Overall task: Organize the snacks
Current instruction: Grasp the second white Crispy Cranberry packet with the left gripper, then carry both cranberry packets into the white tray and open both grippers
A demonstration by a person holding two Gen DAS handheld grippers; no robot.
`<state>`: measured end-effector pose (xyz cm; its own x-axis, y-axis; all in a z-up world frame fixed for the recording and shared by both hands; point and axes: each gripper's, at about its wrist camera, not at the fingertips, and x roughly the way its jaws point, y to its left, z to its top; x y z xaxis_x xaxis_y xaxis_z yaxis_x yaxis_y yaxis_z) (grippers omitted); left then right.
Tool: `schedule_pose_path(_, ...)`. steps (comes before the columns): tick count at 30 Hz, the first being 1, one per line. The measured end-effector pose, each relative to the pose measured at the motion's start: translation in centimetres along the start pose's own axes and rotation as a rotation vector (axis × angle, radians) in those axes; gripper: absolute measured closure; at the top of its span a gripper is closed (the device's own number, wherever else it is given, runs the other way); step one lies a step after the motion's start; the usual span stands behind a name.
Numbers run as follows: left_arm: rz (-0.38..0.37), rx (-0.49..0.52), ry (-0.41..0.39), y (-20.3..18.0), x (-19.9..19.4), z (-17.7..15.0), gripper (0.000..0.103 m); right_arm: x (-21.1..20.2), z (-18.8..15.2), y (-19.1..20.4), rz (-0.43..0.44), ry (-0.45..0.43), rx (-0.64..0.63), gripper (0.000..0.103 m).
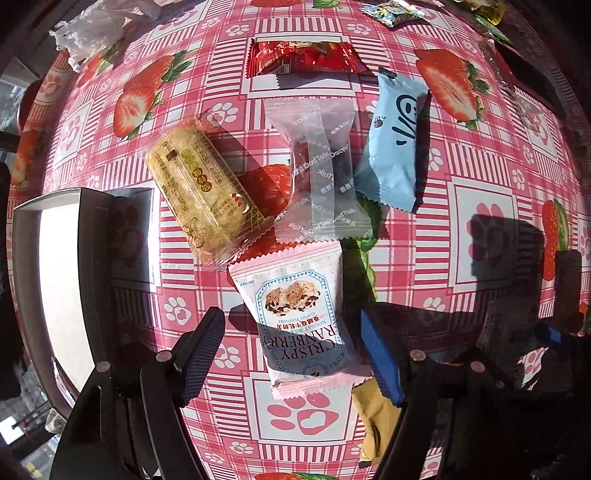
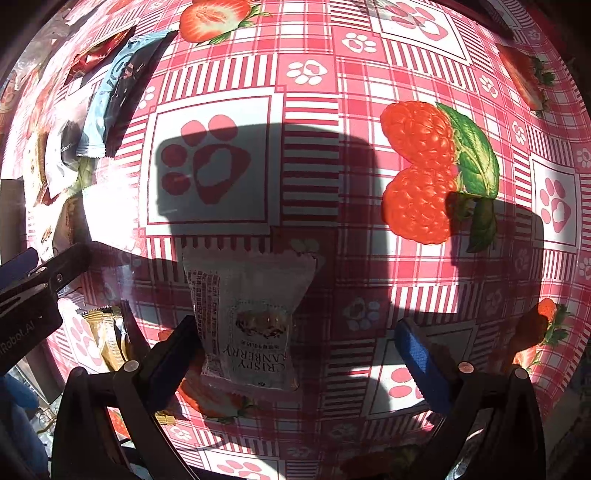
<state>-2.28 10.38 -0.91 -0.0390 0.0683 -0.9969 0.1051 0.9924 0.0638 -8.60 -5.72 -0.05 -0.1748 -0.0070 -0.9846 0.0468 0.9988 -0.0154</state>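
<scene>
In the left wrist view, a pink Crispy Cranberry nougat packet (image 1: 299, 314) lies between the fingers of my open left gripper (image 1: 291, 354). Beyond it lie a yellow rice cracker pack (image 1: 201, 192), a clear DadTalk packet (image 1: 319, 173), a light blue packet (image 1: 395, 144) and a red packet (image 1: 303, 57). A brown-yellow packet (image 1: 376, 421) lies by the right finger. In the right wrist view, my open right gripper (image 2: 295, 354) straddles a second Crispy Cranberry packet (image 2: 251, 325), which lies against its left finger (image 2: 173, 358).
A grey box (image 1: 48, 258) with a white inside stands at the left. Crumpled clear plastic (image 1: 88, 29) lies far left; more wrapped snacks (image 1: 391, 11) lie far right. The strawberry-print tablecloth (image 2: 424, 74) covers the table. The left gripper (image 2: 33, 291) shows in the right view.
</scene>
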Motion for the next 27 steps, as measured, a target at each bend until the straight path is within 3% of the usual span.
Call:
schedule_pose_path(2,-0.028,0.025,-0.006,-0.8,-0.3,0.1,0.06,-0.3,-0.1,0.3,-0.004,-0.006,-0.016,0.006)
schedule_pose_path(5,-0.021,0.061,-0.017,-1.3,-0.4,-0.1,0.062,-1.6,-0.3,1.1,-0.011,-0.052,-0.063,0.031)
schedule_pose_path(6,-0.035,0.062,-0.02,-1.4,-0.5,-0.4,0.062,-2.2,-0.4,1.5,-0.013,-0.071,-0.086,0.049)
schedule_pose_path(7,-0.046,0.059,-0.023,-1.2,-0.6,-0.9,0.062,-2.6,-0.3,1.8,-0.015,-0.086,-0.103,0.061)
schedule_pose_path(9,-0.062,0.059,-0.033,0.0,-1.0,-2.9,0.062,-3.1,-0.1,1.8,0.019,-0.08,-0.101,0.061)
schedule_pose_path(14,-0.074,0.094,-0.068,2.0,-1.8,-7.3,0.062,-3.4,-0.1,-0.1,0.213,-0.034,0.015,0.061)
schedule_pose_path(22,-0.065,0.107,-0.086,3.9,-2.1,-12.7,0.062,-3.1,-2.6,0.0,0.285,0.006,0.046,0.061)
schedule_pose_path(27,-0.072,0.024,-0.116,6.7,-4.1,-14.7,0.062,-5.4,-2.0,4.3,0.288,-0.019,-0.043,0.061)
